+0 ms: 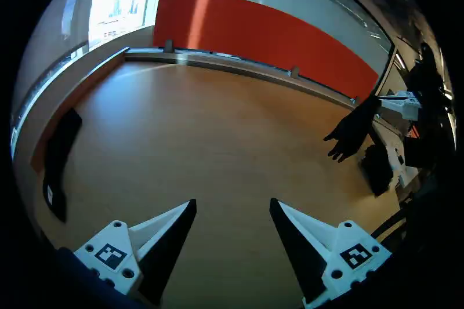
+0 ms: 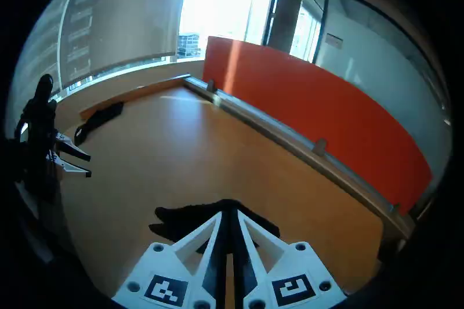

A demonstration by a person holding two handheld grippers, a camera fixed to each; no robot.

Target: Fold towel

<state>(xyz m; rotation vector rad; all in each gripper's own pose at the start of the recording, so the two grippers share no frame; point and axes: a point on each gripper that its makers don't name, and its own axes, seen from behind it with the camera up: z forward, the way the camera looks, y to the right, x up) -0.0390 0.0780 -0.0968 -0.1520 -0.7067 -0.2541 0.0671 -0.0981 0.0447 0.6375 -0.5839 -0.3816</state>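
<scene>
Left tool (image 1: 232, 201) hovers over the wooden bench (image 1: 220, 129), spread wide and angled downward. Right tool (image 2: 231, 213), pressed together, pinches a dangling dark towel (image 2: 174, 217).

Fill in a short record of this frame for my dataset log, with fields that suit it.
surface: wooden table
towel: black, hanging from the right gripper
right gripper: shut on the towel
left gripper: open, empty, above the table
other: dark item at the table edge
backdrop: orange partition along the far side
</scene>
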